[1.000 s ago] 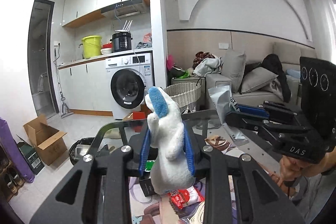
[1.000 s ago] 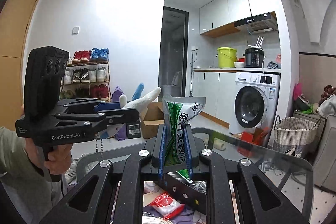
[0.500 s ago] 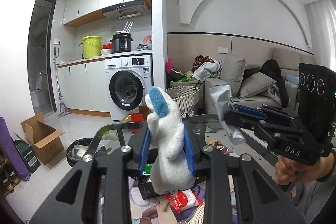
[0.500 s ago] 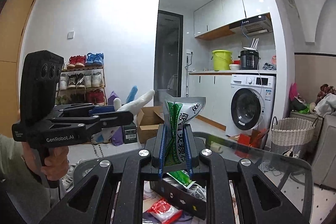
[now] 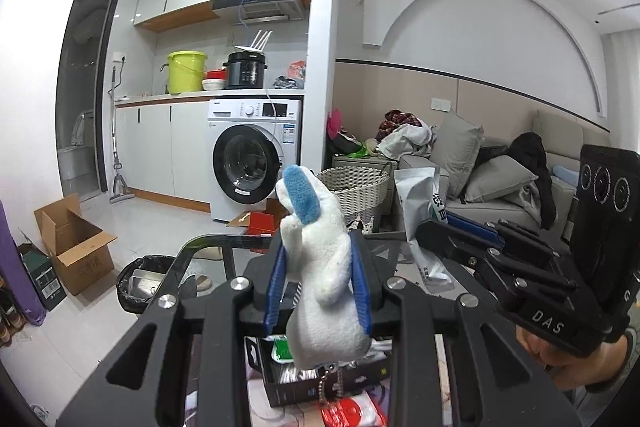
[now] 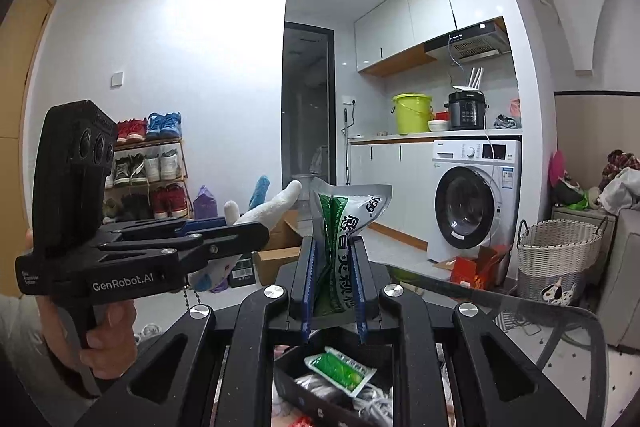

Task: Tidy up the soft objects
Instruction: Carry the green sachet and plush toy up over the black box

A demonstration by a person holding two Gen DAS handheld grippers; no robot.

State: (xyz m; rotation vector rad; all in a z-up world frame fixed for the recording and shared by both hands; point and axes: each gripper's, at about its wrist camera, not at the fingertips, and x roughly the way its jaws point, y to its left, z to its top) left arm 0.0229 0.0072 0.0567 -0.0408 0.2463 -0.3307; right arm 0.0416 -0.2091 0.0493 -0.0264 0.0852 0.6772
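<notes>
1. Left claw (image 5: 318,291) clamped on the plush toy (image 5: 320,267), blue pads pressing its white body from both sides, the toy held upright in the air above the black box (image 5: 316,383) on the glass desk (image 5: 208,247). Possible slow sliding out of the grip, because of soft stuffing that gives way under the pads.
2. Small ball chain (image 5: 330,381) hanging from the bottom of the toy, just over the box. Risk of catching on the box wall or on the contents while lowering, then pulling the toy crooked.
3. Right claw (image 6: 334,279) closed on the green and silver sachet (image 6: 340,247), held upright above the same box, where another green sachet (image 6: 340,373) already lies. Thin, smooth foil, gripped only at the lower part: likely to bend over or slip if tilted quickly.
4. Both claws close together over one small box. Danger of bumping each other when lowering at the same time; better one after the other.
5. Box already partly filled with cables and packets. Chance of the toy resting on top and rolling out after release, if opened too high.
6. Red packet (image 5: 348,413) lying just beside the box on the desk; easy to push away by accident.
</notes>
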